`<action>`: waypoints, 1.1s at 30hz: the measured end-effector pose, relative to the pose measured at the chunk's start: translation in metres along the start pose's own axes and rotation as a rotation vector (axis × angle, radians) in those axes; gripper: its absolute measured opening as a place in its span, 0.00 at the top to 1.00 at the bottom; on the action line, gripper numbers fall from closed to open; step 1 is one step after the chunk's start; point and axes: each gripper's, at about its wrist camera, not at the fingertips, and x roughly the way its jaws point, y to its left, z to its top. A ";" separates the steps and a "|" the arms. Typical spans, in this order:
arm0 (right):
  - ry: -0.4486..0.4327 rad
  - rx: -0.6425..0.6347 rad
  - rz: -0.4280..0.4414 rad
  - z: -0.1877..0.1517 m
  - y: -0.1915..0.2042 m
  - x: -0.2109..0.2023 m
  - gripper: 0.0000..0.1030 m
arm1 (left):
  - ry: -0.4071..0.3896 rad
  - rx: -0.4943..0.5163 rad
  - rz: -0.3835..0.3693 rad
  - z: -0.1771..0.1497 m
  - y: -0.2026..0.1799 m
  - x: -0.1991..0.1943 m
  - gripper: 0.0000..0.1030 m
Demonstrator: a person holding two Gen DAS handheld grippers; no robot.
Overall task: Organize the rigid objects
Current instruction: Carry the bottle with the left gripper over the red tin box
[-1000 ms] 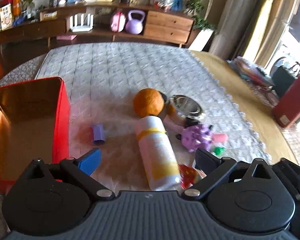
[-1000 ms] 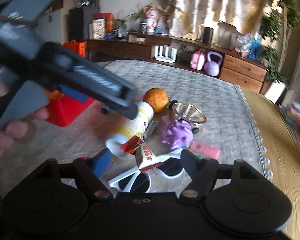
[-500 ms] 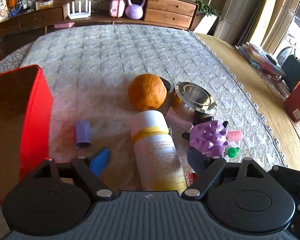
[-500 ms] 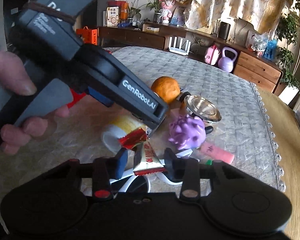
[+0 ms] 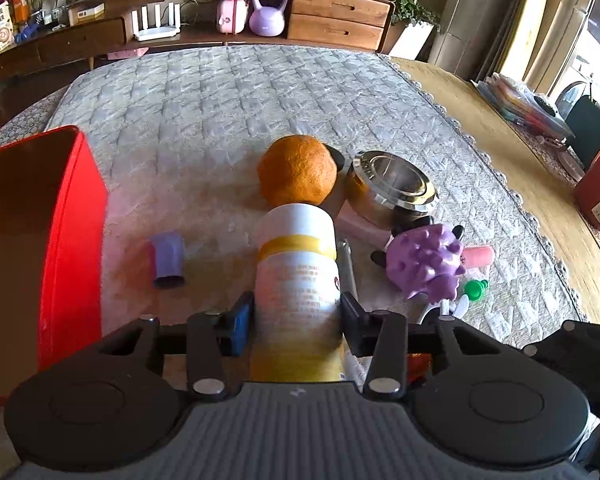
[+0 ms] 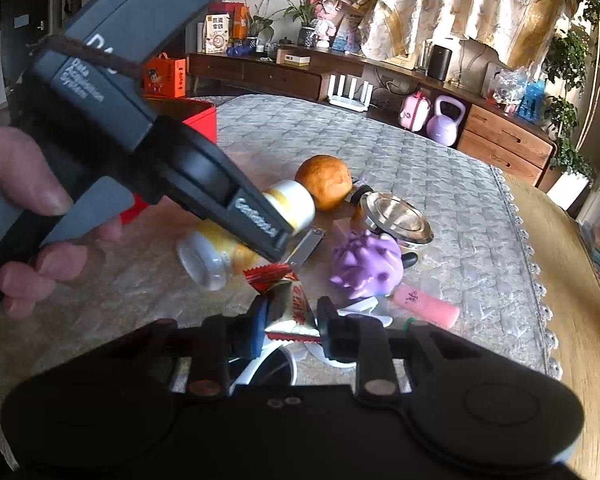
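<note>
Gripping is the step in hand: the white bottle [image 5: 298,280] lies on its side on the quilted desk [image 5: 228,100], and my left claw [image 5: 296,316] has just been closing, pads now against its flanks. My right claw [image 6: 290,326] has been closing on the candy wrapper [image 6: 294,304]. Next I judge a lift toward the red box [image 5: 72,240], just beside on the left.

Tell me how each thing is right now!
White-and-yellow plastic bottle: lying down, left gripper fingers closing on it.
Red-and-white snack wrapper: pinched in right gripper.
Red metal box: open.
Round orange fruit: resting against bottle.
Small purple cup: tipped over.
</note>
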 end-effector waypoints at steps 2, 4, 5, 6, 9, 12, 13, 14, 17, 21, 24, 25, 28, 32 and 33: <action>-0.005 0.014 -0.011 0.000 0.000 -0.003 0.78 | -0.004 -0.003 0.001 -0.002 0.002 -0.003 0.57; -0.008 0.025 -0.015 0.002 -0.002 -0.006 0.78 | -0.009 -0.006 0.003 -0.004 0.005 -0.007 0.57; -0.010 0.030 -0.017 0.003 -0.004 -0.008 0.78 | -0.013 -0.005 0.001 -0.005 0.006 -0.010 0.57; -0.011 0.036 -0.019 0.004 -0.005 -0.009 0.78 | -0.017 -0.004 -0.001 -0.006 0.006 -0.012 0.57; -0.013 0.059 -0.023 0.008 -0.006 -0.014 0.78 | -0.022 -0.006 0.000 -0.008 0.009 -0.022 0.57; -0.017 0.077 -0.019 0.012 -0.005 -0.021 0.78 | -0.029 -0.007 0.004 -0.010 0.010 -0.034 0.57; -0.022 0.081 -0.022 0.014 -0.005 -0.023 0.78 | -0.031 -0.007 0.002 -0.010 0.011 -0.039 0.57; -0.027 0.083 -0.021 0.017 -0.004 -0.026 0.78 | -0.036 -0.005 -0.003 -0.010 0.011 -0.044 0.57; -0.036 0.101 -0.015 0.023 -0.001 -0.032 0.78 | -0.051 -0.005 -0.006 -0.010 0.013 -0.059 0.57; -0.052 0.117 0.003 0.036 0.007 -0.040 0.78 | -0.066 0.000 -0.010 -0.012 0.021 -0.080 0.57; -0.065 0.120 0.014 0.047 0.016 -0.044 0.78 | -0.077 -0.007 -0.008 -0.013 0.031 -0.095 0.57; -0.070 0.124 0.024 0.051 0.019 -0.046 0.78 | -0.080 -0.006 -0.004 -0.014 0.035 -0.099 0.57; -0.075 0.129 0.046 0.063 0.027 -0.046 0.78 | -0.090 -0.013 0.008 -0.014 0.050 -0.112 0.57; -0.070 0.115 0.070 0.078 0.042 -0.040 0.78 | -0.108 -0.031 0.030 -0.014 0.073 -0.126 0.57; -0.070 0.109 0.076 0.082 0.045 -0.038 0.78 | -0.111 -0.037 0.036 -0.014 0.079 -0.128 0.57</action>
